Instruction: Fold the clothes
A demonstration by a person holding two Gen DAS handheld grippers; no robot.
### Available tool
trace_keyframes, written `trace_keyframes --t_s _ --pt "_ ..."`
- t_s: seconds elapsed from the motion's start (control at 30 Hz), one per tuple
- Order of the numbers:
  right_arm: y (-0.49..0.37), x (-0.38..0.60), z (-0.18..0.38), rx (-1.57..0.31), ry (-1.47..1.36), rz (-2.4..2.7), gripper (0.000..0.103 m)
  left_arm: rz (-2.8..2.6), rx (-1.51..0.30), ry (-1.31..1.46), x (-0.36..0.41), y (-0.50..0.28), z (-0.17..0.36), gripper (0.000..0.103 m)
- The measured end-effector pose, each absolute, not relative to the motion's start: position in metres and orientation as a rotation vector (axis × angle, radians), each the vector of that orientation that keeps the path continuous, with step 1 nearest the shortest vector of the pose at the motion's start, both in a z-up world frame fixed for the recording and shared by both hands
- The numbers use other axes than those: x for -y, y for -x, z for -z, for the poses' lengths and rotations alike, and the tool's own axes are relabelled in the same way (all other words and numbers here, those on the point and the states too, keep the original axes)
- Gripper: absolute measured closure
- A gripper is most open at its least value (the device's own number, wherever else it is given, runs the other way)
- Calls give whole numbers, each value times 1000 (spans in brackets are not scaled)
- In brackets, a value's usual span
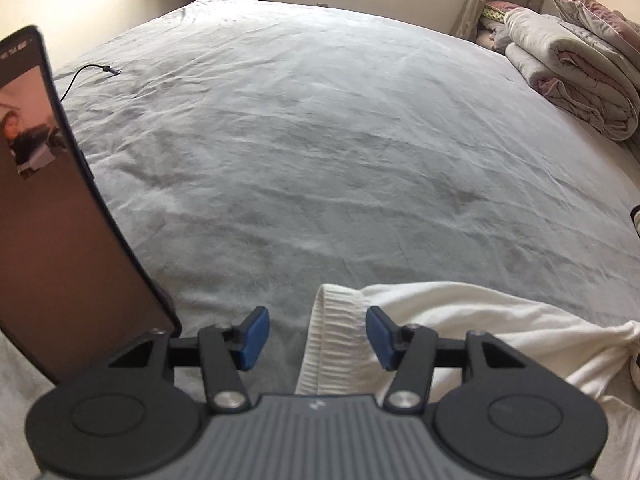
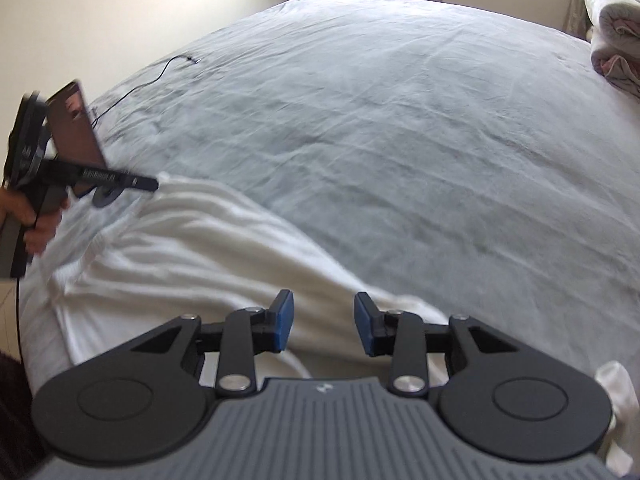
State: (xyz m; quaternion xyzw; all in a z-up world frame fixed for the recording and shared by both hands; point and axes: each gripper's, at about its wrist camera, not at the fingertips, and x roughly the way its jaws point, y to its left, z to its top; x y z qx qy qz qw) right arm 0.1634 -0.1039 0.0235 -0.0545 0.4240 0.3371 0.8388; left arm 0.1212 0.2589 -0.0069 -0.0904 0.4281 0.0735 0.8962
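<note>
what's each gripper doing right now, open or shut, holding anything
Left gripper: open, straddling the ribbed hem of the white knit garment, not clamped.
Right gripper: open, holding nothing, over the same garment.

Left hand-held gripper (image 1: 316, 338) spread wide, white garment's (image 1: 460, 320) ribbed hem between; grey bed (image 1: 300, 140)

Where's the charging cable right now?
The black cable lies at the bed's far left edge in both wrist views, well beyond the white garment.
</note>
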Motion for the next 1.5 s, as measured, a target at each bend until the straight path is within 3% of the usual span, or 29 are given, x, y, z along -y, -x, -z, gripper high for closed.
trace_keyframes --t_s 0.2,0.33,0.43,0.53,0.77,1.1,1.5 --pt "-197 82 -10 -928 79 -730 65 -147 -854 217 -266 -128 19 48" --pt "-204 65 4 -957 122 -729 65 -139 -837 210 -265 -130 22 54" --pt "-199 57 13 -969 160 -734 71 -130 -829 201 -262 -129 23 65" --pt "-191 51 15 -956 201 -749 96 -113 -821 209 -261 -128 23 82" --pt "-176 31 3 -839 351 -691 101 -164 -778 220 -263 -125 18 101" --pt "-190 -8 -10 -655 460 -555 102 -244 -698 160 -262 -125 13 101" --pt "-224 -43 25 -614 517 -440 102 -310 -657 78 -257 -138 30 100"
